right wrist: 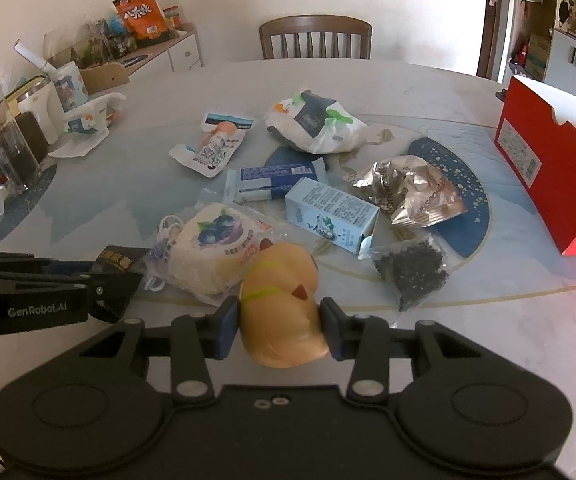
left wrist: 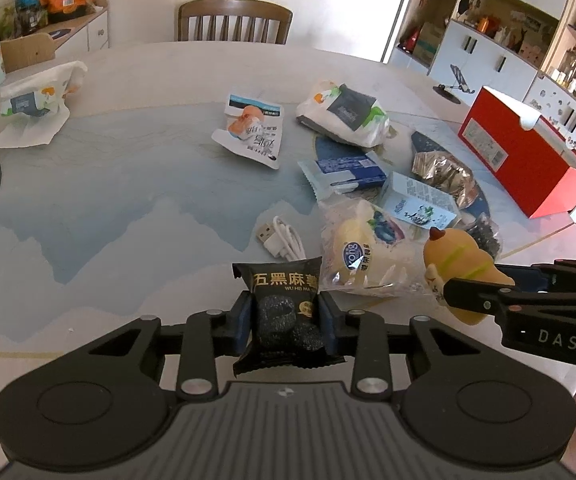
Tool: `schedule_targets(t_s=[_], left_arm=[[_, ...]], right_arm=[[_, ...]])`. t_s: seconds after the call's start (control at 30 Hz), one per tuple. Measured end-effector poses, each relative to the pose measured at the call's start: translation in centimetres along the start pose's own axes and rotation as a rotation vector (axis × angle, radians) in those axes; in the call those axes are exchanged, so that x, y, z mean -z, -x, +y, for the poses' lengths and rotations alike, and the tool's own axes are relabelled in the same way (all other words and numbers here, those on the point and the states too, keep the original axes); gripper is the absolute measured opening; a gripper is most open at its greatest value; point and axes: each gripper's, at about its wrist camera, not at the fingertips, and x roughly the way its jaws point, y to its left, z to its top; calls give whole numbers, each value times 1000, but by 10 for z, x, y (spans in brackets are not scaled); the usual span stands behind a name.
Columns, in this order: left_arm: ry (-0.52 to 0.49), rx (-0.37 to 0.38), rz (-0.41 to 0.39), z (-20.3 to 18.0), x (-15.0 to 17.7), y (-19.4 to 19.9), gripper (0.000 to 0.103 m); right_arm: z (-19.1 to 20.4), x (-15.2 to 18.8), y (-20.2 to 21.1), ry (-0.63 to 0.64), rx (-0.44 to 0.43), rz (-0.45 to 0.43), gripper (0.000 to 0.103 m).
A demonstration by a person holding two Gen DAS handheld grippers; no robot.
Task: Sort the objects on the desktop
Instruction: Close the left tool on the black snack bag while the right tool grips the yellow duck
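Clamped between the left gripper pads, a black snack packet stands upright, probably ready for sorting; this gripper tilts down over the table. From the right wrist, the right gripper squeezes a yellow toy on both sides, pointing down beside the pile, with the red box well apart.

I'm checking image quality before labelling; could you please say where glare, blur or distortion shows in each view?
Left wrist view: blown-out doorway top right, table edge bowed by fisheye, black snack packet sharp. Right wrist view: yellow toy soft and close, red box glowing at the edge.
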Motion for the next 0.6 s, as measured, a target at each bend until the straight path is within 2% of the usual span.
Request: schedule_targets(t_s=[0.6], left_arm=[[-14, 65, -74, -14, -16, 38, 33]], right_arm=[[2, -9, 29, -28, 26, -59, 42]])
